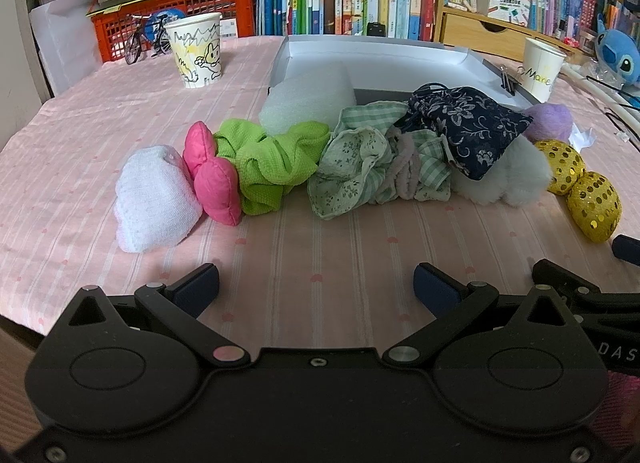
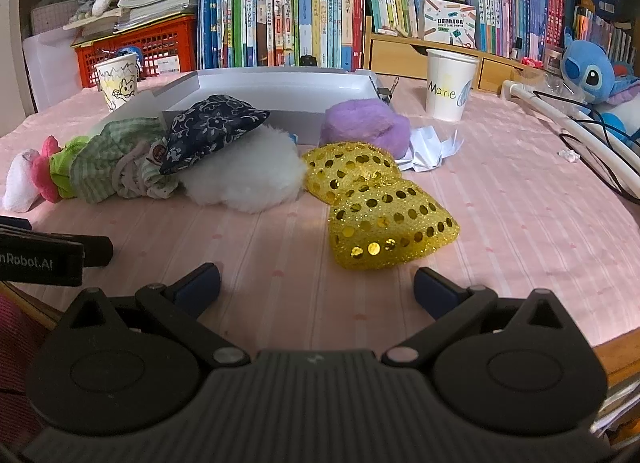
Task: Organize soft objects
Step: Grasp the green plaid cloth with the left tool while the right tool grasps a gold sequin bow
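Both our grippers, left and right, gape wide, holding nothing; puffy gold sequinned bow sits shiny beside fluffy white pompom.

My left gripper hangs over the pink striped tablecloth, jaws spread wide, nothing between them. A row of soft things lies ahead: white towel bundle, touching it a pink padded flower, lime green scrunchie, green floral and gingham cloth, navy floral pouch resting atop a white fluffy pompom, gold sequin hearts. Foam block leans at the grey tray. Purple pompom far right.
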